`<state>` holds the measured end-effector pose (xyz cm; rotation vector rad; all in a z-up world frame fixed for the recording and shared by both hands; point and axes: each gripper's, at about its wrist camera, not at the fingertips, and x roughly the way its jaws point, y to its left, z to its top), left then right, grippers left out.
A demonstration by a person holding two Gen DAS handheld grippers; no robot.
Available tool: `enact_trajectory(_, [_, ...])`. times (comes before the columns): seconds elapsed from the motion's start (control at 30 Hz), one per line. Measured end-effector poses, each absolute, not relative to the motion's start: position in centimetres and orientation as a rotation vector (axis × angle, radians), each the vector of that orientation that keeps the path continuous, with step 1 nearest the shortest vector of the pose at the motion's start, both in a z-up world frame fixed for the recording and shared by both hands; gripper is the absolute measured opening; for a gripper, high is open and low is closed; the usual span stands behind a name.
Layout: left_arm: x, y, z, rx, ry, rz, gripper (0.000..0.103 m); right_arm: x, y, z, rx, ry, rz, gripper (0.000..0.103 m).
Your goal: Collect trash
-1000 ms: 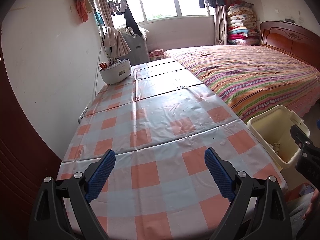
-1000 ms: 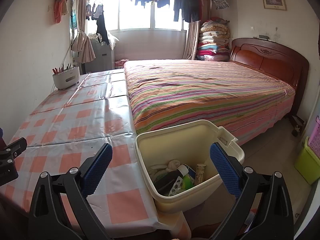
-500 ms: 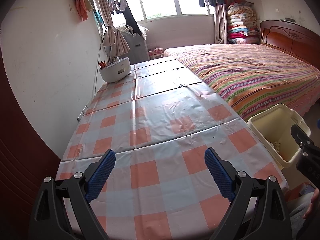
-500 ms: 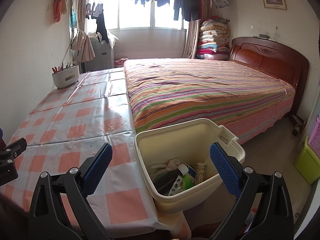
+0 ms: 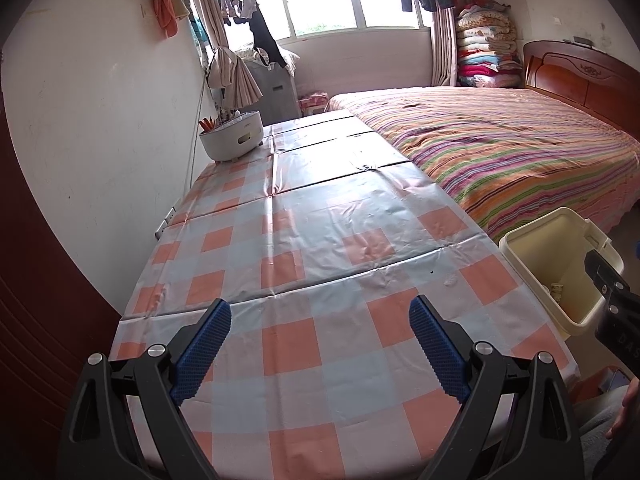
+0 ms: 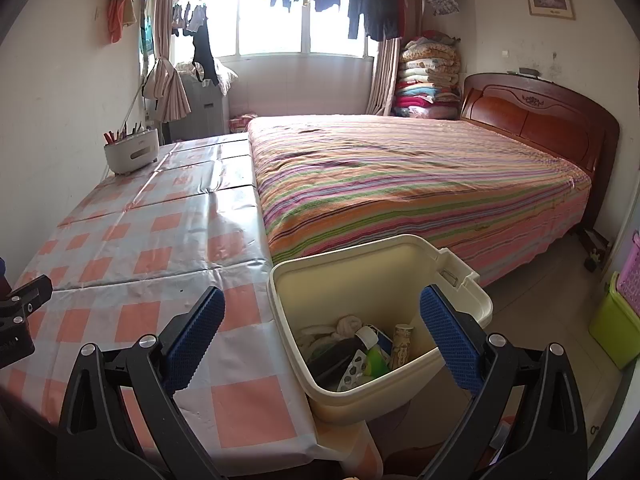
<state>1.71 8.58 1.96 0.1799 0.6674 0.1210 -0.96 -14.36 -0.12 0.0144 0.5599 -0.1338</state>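
Hardly anything has shifted over the last second: both the left claw (image 5: 320, 344) and right claw (image 6: 320, 336) stay spread and empty, the tabletop (image 5: 320, 240) shows no litter, and the bin (image 6: 380, 320) holds the trash, so collecting looks finished.

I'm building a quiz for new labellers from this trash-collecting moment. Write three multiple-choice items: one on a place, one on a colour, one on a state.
1. Where does the cream plastic trash bin stand?
A. on the bed
B. beside the table's right edge, at the foot of the bed
C. under the window

2. What colour are the squares on the checked plastic tablecloth?
A. green and yellow
B. black and red
C. orange and pale blue

3. How are the two pairs of tongs?
A. both open, holding nothing
B. both shut on trash
C. left shut, right open

Answers:
1 B: the cream plastic trash bin sits by the table edge, below the striped bedspread.
2 C: the checked plastic tablecloth shows orange and pale blue squares.
3 A: the left tongs and the right tongs stand wide apart with nothing between them.
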Motion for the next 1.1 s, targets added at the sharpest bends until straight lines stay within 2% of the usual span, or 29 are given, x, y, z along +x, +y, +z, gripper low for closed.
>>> enact_trajectory(1.1, [2.5,9.3,1.2,0.171,0.691,0.137,0.088,-0.1,-14.1,-1.2,0.022,0.581,-0.114,0.096])
